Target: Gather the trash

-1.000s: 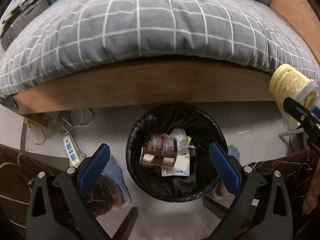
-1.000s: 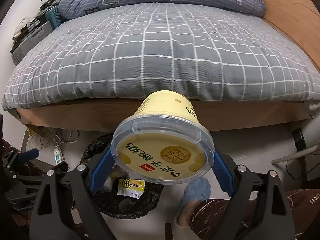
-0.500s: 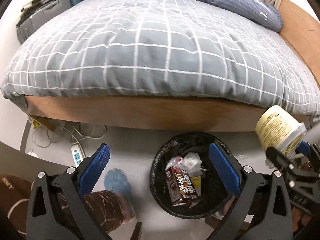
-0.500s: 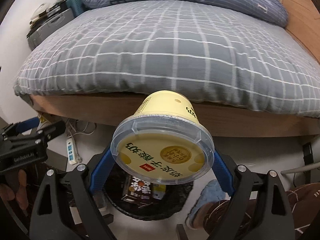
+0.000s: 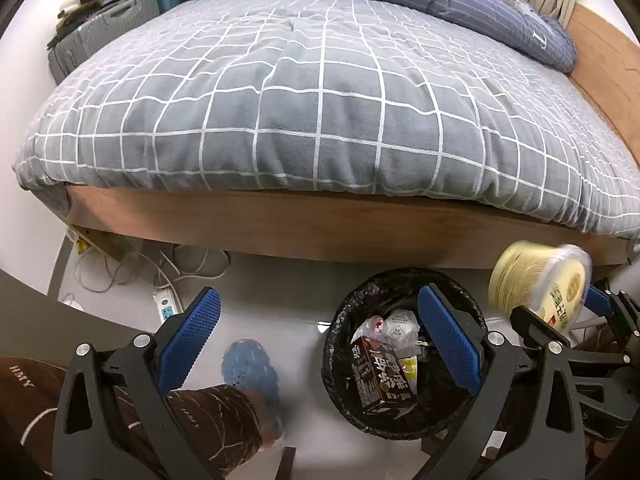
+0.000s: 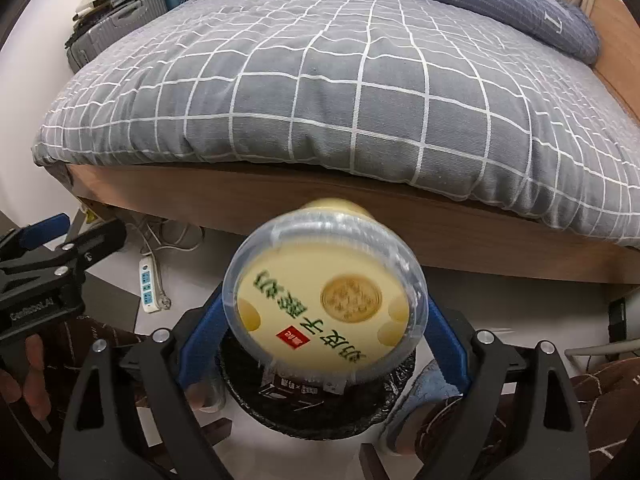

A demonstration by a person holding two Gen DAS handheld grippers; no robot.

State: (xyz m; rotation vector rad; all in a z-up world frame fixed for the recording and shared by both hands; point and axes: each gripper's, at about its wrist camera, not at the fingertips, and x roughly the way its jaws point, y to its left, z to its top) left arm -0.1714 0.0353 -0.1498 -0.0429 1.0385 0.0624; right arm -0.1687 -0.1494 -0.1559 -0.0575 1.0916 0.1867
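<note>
My right gripper (image 6: 324, 332) is shut on a yellow cup with a clear lid (image 6: 324, 304), held above the black-lined trash bin (image 6: 320, 412); the cup looks motion-blurred and tilted. In the left wrist view the same cup (image 5: 540, 284) hangs at the right, just beside the bin (image 5: 340, 344). The bin holds a brown carton (image 5: 380, 380) and crumpled wrappers (image 5: 394, 326). My left gripper (image 5: 316, 344) is open and empty, above the floor to the bin's left.
A bed with a grey checked duvet (image 5: 320, 100) and a wooden frame (image 5: 320, 228) stands behind the bin. A power strip with cables (image 5: 166, 306) lies on the floor at the left. Blue slippers (image 5: 252, 372) and the person's legs are close by.
The left gripper has pulled up and to the left, so the bin sits further right in its view. The right gripper has brought the cup over the bin, and the cup has tilted.
</note>
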